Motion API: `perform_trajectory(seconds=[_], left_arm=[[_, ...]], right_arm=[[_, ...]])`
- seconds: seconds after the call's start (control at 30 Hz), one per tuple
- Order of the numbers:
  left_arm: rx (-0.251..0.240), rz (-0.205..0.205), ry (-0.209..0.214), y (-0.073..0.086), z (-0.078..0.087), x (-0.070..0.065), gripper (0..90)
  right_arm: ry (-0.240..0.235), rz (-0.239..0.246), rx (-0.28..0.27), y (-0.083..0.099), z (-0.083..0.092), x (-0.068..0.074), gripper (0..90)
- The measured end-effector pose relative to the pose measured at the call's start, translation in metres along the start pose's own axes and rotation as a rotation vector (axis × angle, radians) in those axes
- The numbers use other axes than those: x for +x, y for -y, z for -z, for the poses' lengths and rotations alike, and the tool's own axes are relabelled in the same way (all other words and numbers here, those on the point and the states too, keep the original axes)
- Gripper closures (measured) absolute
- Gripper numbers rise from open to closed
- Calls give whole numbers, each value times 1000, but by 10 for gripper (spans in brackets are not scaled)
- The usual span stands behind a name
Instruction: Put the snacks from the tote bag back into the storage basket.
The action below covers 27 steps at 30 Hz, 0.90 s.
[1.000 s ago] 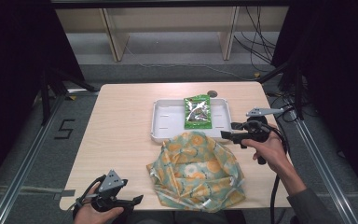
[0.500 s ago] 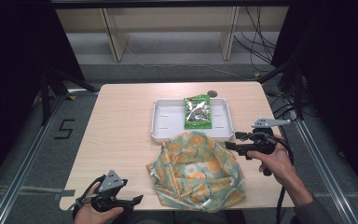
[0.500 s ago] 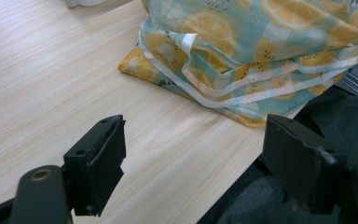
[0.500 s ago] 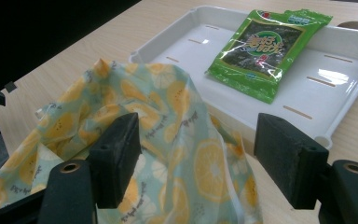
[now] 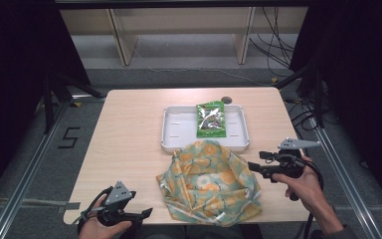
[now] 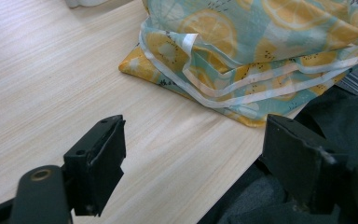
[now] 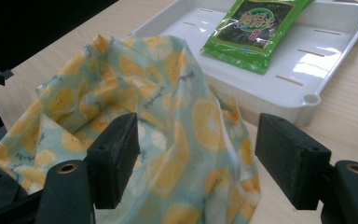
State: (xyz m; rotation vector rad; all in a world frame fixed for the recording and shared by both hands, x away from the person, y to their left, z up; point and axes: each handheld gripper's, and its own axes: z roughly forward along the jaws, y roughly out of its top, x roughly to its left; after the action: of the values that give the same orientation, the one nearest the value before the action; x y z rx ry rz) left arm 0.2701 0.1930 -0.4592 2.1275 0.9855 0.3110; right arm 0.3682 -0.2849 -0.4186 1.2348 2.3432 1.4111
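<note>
right tool (image 5: pixel 254 165): jaws spread, empty | lemon-print cloth bag (image 5: pixel 210 183) just ahead | left tool (image 5: pixel 146 213): spread, bag beside

Cloth bags (image 5: pixel 209 181): 1
Snack packets (image 5: pixel 211 119): 1
Trays (image 5: pixel 176 132): 1
Hand-held grippers (image 5: pixel 146 214): 2
Tables (image 5: pixel 129 129): 1
</note>
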Motion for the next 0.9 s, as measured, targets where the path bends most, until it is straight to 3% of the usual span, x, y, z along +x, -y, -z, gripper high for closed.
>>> perform_trajectory(seconds=[0.13, 0.17, 0.27, 0.37, 0.43, 0.5, 0.6, 0.73, 0.83, 0.9], left_arm=[[-6, 15, -5, 0, -2, 0, 210], [-5, 12, -8, 0, -1, 0, 210], [-7, 15, -5, 0, -2, -1, 210], [10, -21, -1, 0, 0, 1, 210], [10, -19, -2, 0, 0, 1, 210], [9, -18, -2, 0, 0, 1, 210], [11, -19, -1, 0, 0, 2, 210], [-6, 6, -9, 0, -1, 0, 210], [-8, 11, -10, 0, -1, 0, 210], [-8, 12, -10, 0, -1, 0, 210]], right_arm=[[-2, -10, -1, 9, 8, 1, 308], [6, 13, -16, 11, 8, 0, 307], [11, 15, -18, 17, 12, 0, 303], [12, -16, 9, 21, 16, 4, 301], [18, 19, -11, 24, 16, 3, 301], [13, 0, -1, 27, 17, 6, 299], [30, 23, -3, 32, 20, 8, 297], [26, -4, -1, 39, 23, 11, 295], [39, 17, 12, 43, 25, 11, 272], [37, 6, 24, 47, 27, 13, 273]])
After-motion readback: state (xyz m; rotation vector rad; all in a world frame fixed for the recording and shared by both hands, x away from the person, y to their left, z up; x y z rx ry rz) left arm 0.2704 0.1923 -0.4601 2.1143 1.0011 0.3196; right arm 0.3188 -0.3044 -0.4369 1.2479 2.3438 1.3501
